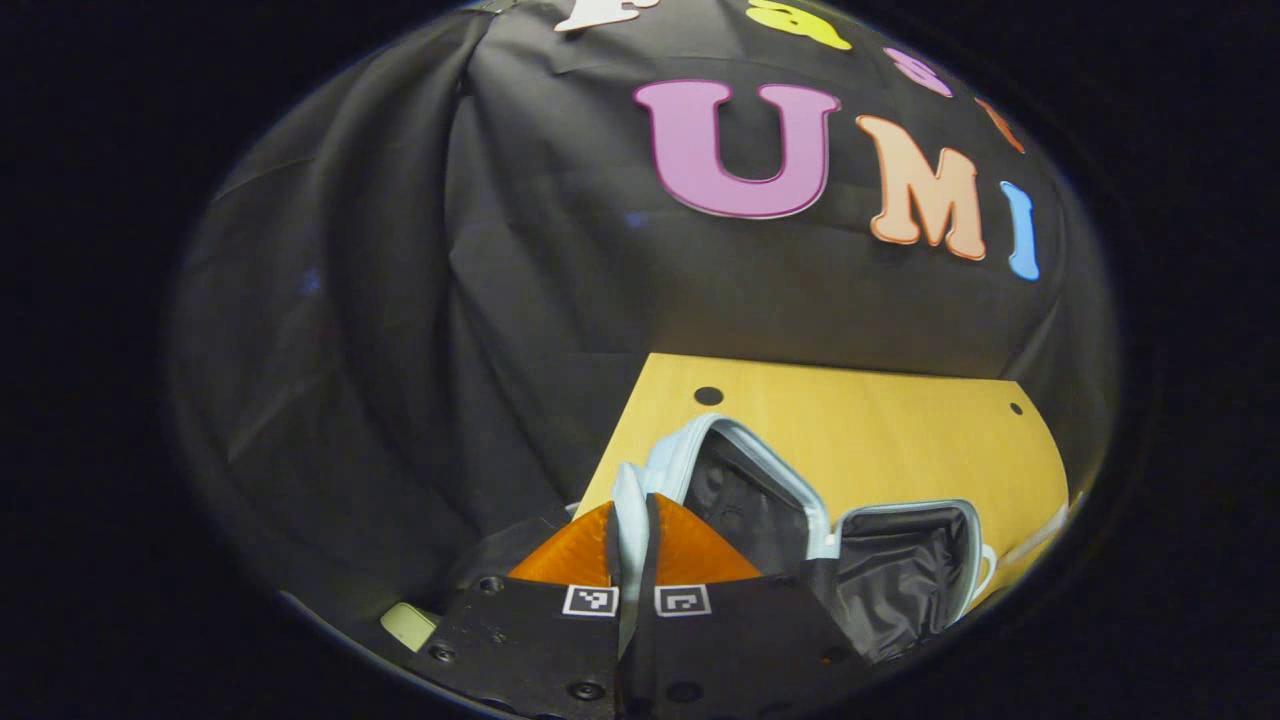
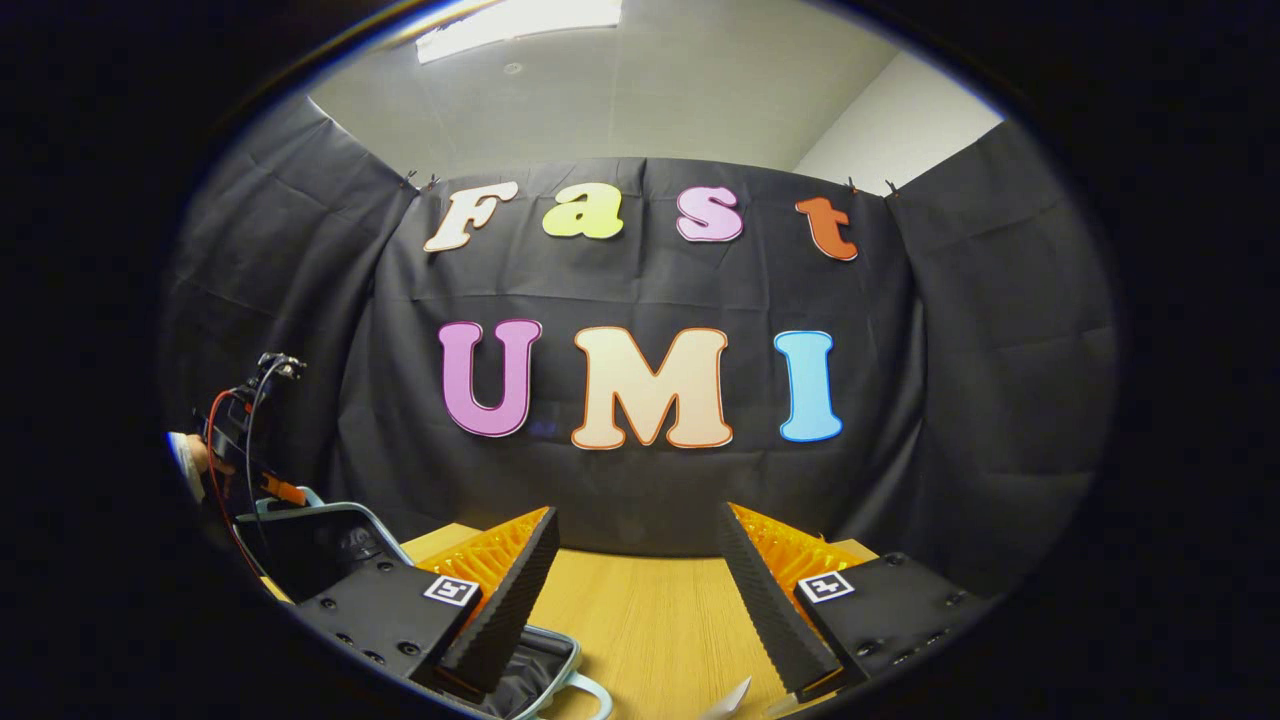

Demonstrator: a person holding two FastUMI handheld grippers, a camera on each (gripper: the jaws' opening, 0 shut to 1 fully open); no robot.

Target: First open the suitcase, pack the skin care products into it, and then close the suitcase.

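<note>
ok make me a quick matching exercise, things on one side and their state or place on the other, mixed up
Things:
1. left gripper
2. right gripper
3. suitcase
4. table

States or places:
A. lies open, dark lining showing
B. fingers spread wide, nothing between them
C. bare wood top with small round holes
D. fingers pinched on the pale edge of the suitcase lid

Pairs: 1-D, 2-B, 3-A, 4-C
</note>
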